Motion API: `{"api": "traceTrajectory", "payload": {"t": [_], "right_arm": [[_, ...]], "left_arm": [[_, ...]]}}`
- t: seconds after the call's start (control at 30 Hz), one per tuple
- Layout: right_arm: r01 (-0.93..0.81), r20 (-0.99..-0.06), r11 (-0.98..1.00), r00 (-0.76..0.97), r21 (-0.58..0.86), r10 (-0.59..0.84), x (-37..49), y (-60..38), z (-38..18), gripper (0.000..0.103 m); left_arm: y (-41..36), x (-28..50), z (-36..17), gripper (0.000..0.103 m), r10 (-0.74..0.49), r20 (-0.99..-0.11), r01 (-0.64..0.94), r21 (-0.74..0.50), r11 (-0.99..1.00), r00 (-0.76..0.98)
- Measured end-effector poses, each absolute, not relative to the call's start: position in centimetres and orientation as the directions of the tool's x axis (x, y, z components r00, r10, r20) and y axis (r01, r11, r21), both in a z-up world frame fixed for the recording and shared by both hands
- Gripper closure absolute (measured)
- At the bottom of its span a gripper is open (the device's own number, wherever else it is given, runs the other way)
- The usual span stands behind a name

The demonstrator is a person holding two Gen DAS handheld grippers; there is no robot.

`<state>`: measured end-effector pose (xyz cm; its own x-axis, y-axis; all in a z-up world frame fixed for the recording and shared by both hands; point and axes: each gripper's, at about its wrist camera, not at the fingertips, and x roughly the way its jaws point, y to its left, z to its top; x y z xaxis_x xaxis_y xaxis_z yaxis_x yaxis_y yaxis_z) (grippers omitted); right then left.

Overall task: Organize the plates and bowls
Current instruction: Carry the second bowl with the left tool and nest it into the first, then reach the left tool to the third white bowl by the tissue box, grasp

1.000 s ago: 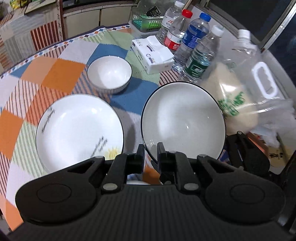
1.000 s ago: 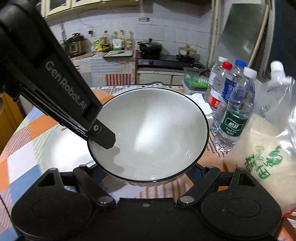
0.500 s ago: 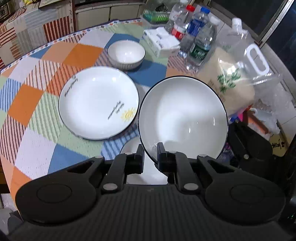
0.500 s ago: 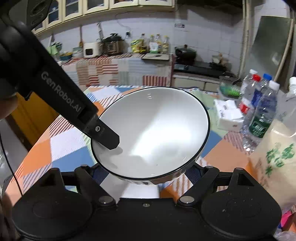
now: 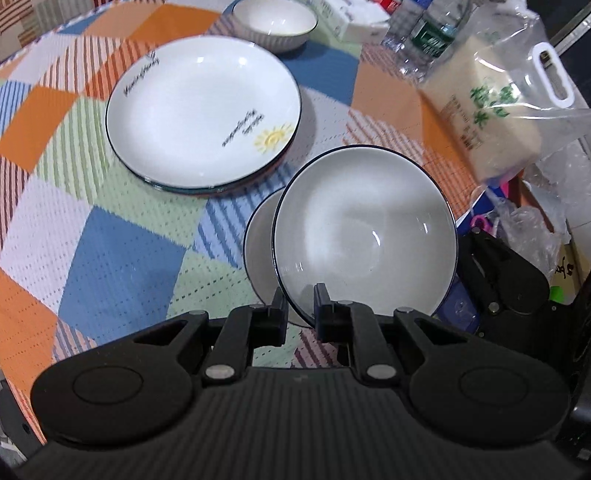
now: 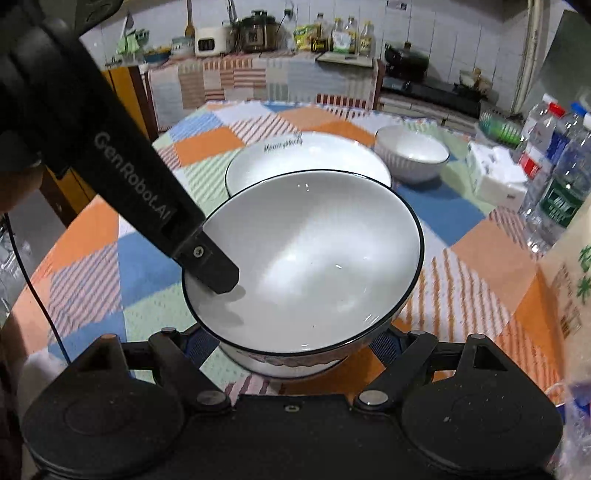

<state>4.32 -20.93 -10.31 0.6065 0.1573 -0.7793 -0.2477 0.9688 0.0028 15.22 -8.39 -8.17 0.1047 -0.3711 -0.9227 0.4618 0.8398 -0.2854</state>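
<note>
Two left gripper [image 5: 298,308] fingers clamped on tilted bowl [image 5: 364,236] rim; right gripper's fingers hidden, state unclear.

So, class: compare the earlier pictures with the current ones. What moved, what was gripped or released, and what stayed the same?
The left gripper has carried the black-rimmed bowl back toward the near table edge, over a second bowl that only came into view half a second ago. Nothing was released: the grip on the rim is unchanged. The sun plate, small ribbed bowl and bottles stayed put.
</note>
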Motion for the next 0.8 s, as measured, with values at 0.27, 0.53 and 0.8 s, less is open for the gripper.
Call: {"api": "traceTrajectory", "payload": {"t": [0.27,0.53,0.8], "right_arm": [[-0.248,-0.809,0.968,0.575,-0.030,0.122,4.1,-19.8,-11.1,0.012],[-0.254,-0.817,0.966,0.567,-0.054,0.104,4.5,-19.7,-11.3,0.008],[-0.326,-0.800,0.940,0.588,-0.103,0.116,4.2,-19.9,-9.6,0.007]], "left_arm": [[-8.4,15.3,-9.9,0.091,-0.322,-0.940,0.461,-0.237,0.855,0.115],[-8.6,15.5,-10.6,0.088,-0.278,-0.946,0.463,-0.173,0.869,0.168],[-8.5,15.8,-9.7,0.082,-0.304,-0.943,0.463,-0.210,0.861,0.137]]}}
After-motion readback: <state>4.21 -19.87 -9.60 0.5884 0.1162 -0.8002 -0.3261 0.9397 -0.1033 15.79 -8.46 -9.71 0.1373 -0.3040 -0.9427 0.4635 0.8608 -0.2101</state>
